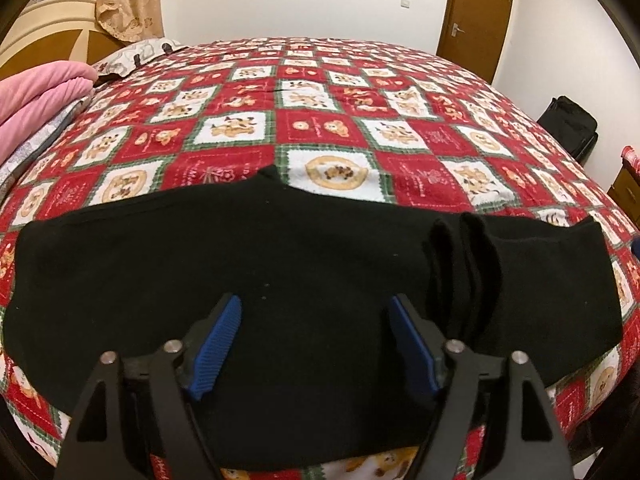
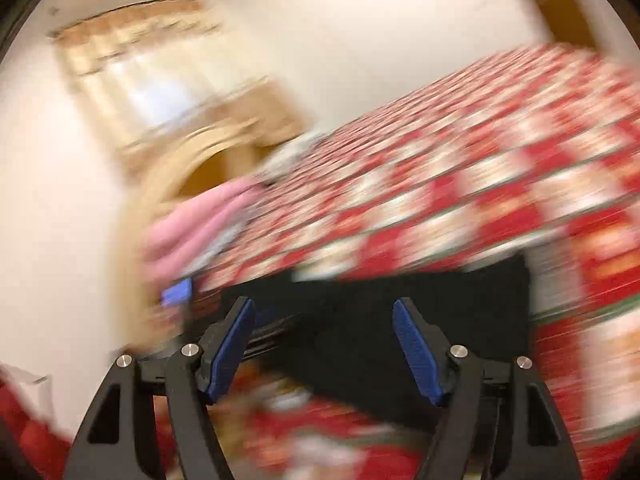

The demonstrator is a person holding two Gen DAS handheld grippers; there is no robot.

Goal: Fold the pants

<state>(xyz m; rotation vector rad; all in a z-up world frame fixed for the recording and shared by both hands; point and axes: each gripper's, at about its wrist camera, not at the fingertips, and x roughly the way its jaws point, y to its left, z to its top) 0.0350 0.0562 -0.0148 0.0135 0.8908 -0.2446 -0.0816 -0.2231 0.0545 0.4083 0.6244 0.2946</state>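
Black pants [image 1: 248,280] lie flat across the near part of the bed, stretching from left to right, with bunched folds [image 1: 464,264] toward the right end. My left gripper [image 1: 316,304] hangs over the middle of the pants, its blue-padded jaws wide apart and nothing between them. The right wrist view is heavily blurred. There my right gripper [image 2: 324,308] stands open above the black pants [image 2: 400,320], with no cloth between its blue pads [image 2: 416,348].
The bed carries a red, white and green checked quilt [image 1: 328,120]. Pink bedding [image 1: 36,96] and a pillow [image 1: 132,52] lie at the far left by the headboard. A brown door [image 1: 476,16] and a black bag [image 1: 572,128] are on the right.
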